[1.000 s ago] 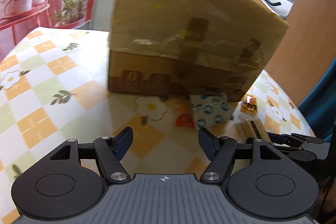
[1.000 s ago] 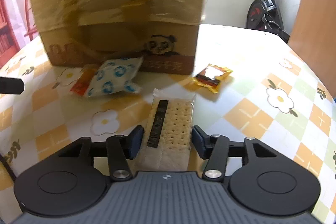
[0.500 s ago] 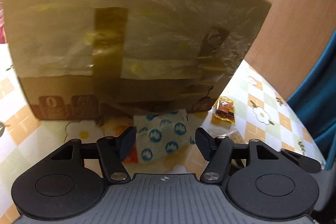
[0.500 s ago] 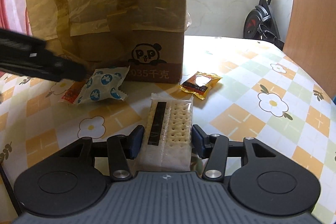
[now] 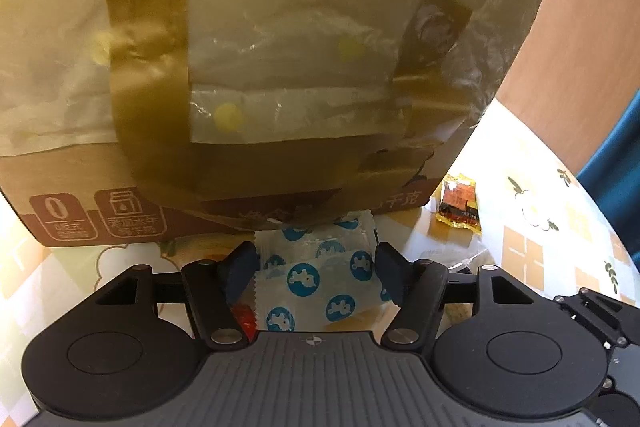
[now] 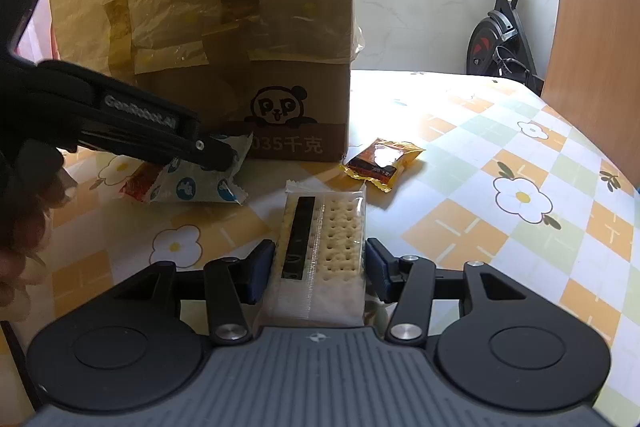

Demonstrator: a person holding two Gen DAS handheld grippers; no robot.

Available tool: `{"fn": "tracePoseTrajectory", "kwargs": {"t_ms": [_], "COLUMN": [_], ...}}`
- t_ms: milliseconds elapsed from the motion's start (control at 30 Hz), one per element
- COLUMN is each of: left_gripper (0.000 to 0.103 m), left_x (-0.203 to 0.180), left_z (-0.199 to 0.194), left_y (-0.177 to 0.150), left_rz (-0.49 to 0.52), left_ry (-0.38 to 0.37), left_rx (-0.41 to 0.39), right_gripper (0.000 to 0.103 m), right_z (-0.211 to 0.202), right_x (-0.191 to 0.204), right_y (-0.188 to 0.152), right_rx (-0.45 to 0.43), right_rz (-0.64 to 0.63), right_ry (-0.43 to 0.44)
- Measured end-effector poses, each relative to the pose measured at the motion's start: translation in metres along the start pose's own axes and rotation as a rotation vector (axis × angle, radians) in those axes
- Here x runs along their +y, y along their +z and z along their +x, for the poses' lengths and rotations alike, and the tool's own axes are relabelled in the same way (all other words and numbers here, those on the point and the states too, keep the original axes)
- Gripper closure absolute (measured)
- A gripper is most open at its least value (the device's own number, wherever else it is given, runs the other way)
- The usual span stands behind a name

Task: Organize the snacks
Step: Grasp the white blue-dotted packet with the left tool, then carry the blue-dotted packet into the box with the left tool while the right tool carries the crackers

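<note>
Left tool (image 5: pixel 316 269): black two-finger tool, jaws opening, the white crinkled snack packet with blue round prints (image 5: pixel 320 279) lying between the pads; there is a gap at each pad, so not clamped. Seen from the right wrist view, the left tool (image 6: pixel 216 157) reaches in from the left and its tip hangs over the same white and blue packet (image 6: pixel 200 183). Right tool (image 6: pixel 320 267): jaws set against both long sides of the clear-wrapped pack of pale square crackers with a black label strip (image 6: pixel 324 239), gripping it; the pack points toward the tall brown cardboard box with a panda print, clear film and brown tape (image 6: pixel 224 39). The white and blue packet rests on the surface (image 6: pixel 500 155), a checked cloth in orange, pale green and white with daisy prints, right at the box's foot. A small red-orange sachet (image 6: pixel 138 183) lies partly under that packet, also in front of the box. A yellow and dark brown foil sweet packet (image 6: pixel 382 161) lies just off the box's right front corner, apart from the crackers. A black exercise bike (image 6: pixel 500 27) stands well behind the box, to its right.
</note>
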State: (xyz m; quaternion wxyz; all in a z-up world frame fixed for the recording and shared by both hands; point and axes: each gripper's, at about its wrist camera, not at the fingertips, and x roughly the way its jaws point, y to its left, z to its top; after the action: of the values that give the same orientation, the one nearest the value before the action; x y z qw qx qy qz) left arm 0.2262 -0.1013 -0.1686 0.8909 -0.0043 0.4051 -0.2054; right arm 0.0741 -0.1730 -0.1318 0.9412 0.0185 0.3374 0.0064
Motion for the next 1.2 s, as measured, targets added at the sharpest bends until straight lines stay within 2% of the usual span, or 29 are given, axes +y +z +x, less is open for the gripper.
{"fn": "tracePoseTrajectory", "kwargs": {"t_ms": [33, 133, 167, 400, 533, 700, 800, 1000, 1200], "left_gripper": [0.034, 0.049, 0.049, 0.051, 0.051, 0.05, 0.05, 0.05, 0.05], "left_x": [0.001, 0.002, 0.002, 0.008, 0.007, 0.02, 0.024, 0.034, 0.041], "left_z": [0.0, -0.007, -0.01, -0.041, -0.06, -0.081, -0.09, -0.106, -0.132], "left_y": [-0.001, -0.004, -0.006, -0.025, -0.039, -0.055, -0.06, -0.055, -0.035], "left_rz": [-0.003, 0.0, 0.003, -0.023, -0.011, -0.08, -0.086, -0.12, -0.07], "left_ry": [-0.005, -0.011, -0.008, -0.036, -0.02, -0.004, 0.019, 0.024, 0.031], "left_rx": [0.0, -0.009, -0.016, -0.038, -0.072, -0.106, -0.125, -0.176, -0.235], "right_gripper": [0.051, 0.051, 0.051, 0.051, 0.051, 0.052, 0.053, 0.053, 0.053], "right_z": [0.0, 0.0, 0.0, 0.0, 0.0, -0.001, -0.001, -0.004, -0.029], "right_x": [0.0, 0.0, -0.001, -0.002, -0.002, -0.003, -0.006, -0.005, -0.007], "right_y": [0.0, 0.0, 0.0, 0.0, 0.0, 0.0, 0.0, 0.0, 0.012], "right_rx": [0.0, 0.0, 0.0, -0.002, -0.002, -0.003, -0.005, -0.005, -0.055], "right_rz": [0.001, 0.002, 0.003, 0.007, 0.007, 0.013, 0.019, 0.022, 0.066], "right_ry": [0.0, 0.002, 0.002, 0.005, 0.004, 0.008, 0.011, -0.004, 0.008]}}
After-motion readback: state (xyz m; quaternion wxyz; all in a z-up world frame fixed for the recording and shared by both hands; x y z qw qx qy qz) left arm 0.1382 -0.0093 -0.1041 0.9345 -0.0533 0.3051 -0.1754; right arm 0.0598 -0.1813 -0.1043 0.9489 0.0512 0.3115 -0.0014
